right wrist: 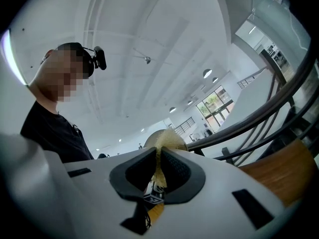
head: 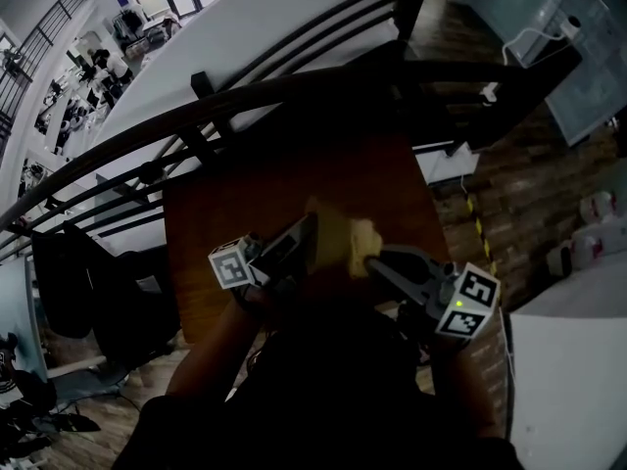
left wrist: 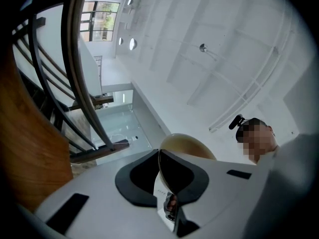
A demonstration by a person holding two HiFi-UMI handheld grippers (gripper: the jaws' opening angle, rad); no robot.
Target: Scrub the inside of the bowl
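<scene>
To keep its inside open, pinches the bowl (left wrist: 189,144) by the rim in the left gripper (left wrist: 159,153) at 9 o'clock above the table (head: 245,204), the sponge (right wrist: 164,142) in the right gripper (right wrist: 159,154) at 3 o'clock.

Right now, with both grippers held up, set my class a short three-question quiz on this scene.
1. True or false: the left gripper is shut on the rim of the bowl.
2. What does the right gripper hold? A) a sponge B) a brush C) a cloth
3. Fill in the gap: in the head view, both grippers are above a brown wooden ____.

Key
1. True: the bowl's thin wall stands edge-on between the closed jaws.
2. A: the yellow sponge is pinched between the jaws.
3. table
</scene>
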